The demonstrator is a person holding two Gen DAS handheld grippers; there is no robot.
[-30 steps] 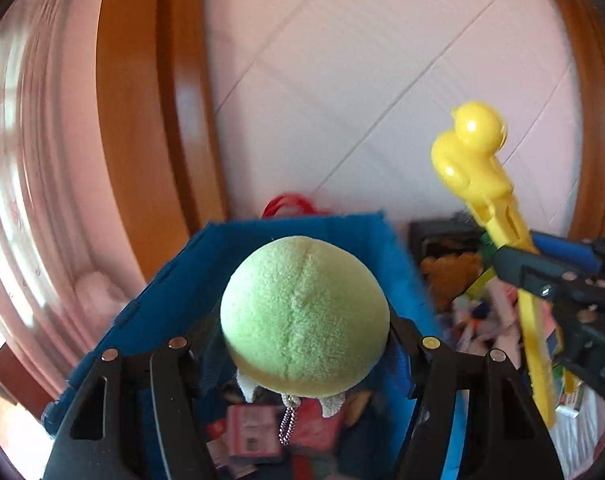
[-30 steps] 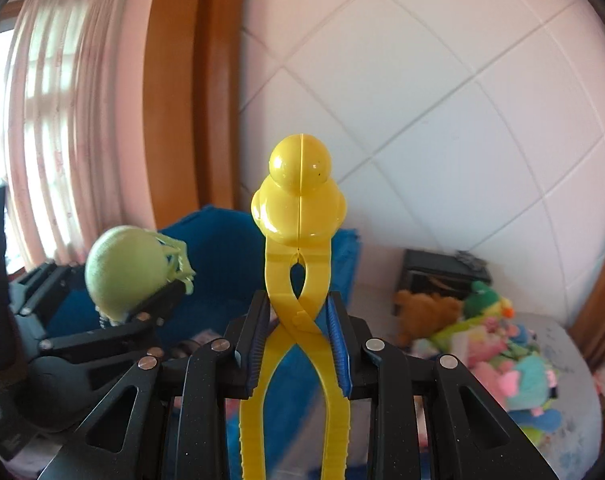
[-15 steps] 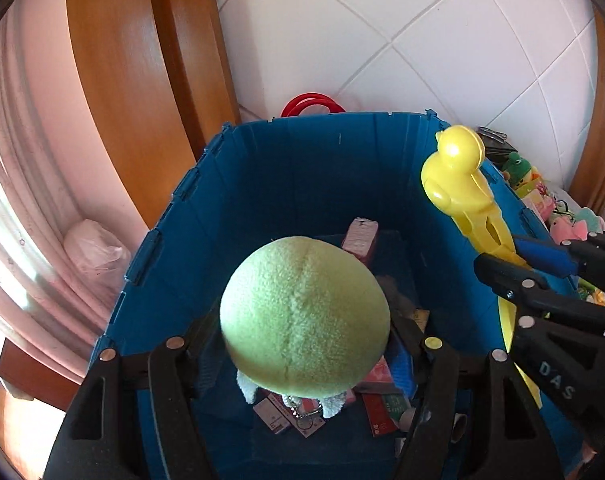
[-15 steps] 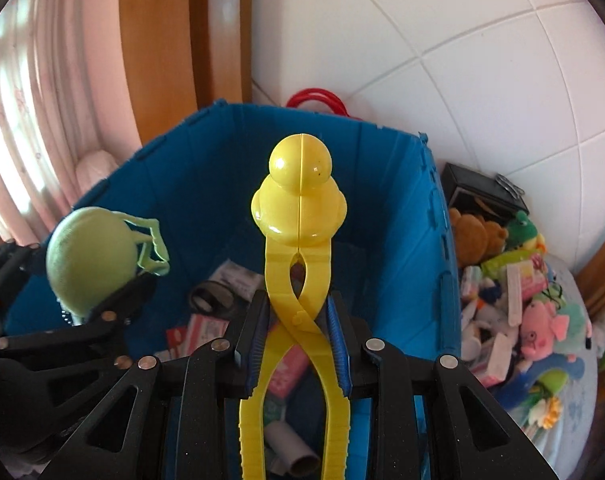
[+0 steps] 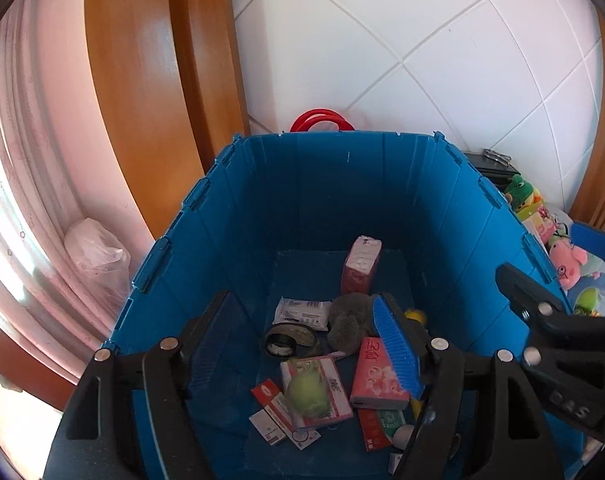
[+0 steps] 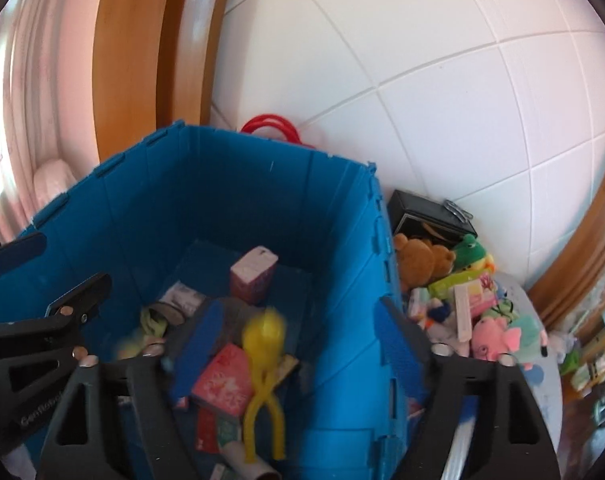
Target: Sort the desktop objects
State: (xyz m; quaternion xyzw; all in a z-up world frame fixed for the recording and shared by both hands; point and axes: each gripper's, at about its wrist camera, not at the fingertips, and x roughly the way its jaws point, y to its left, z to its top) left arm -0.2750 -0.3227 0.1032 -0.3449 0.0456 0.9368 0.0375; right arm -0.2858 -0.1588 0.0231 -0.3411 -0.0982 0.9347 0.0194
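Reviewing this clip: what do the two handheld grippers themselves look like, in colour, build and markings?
Both are matte black plastic with triangular cut-outs and small round silver studs. The left gripper and right gripper carry ribbed blue pads inside their fingers. White embossed lettering marks each body, too blurred to read. No cables or sleeves show.

We see two bright, daylit fisheye views, with light coming through the pink curtain [image 5: 18, 216] on the left, where it washes out to near white. The white tiled wall [image 6: 422, 92] is evenly lit, with curved grout lines and dark vignetted corners. The blue crate [image 5: 342, 208] interior is shaded. The left view is sharp; the right view is motion-blurred, smearing the yellow duck tongs [image 6: 264, 364].
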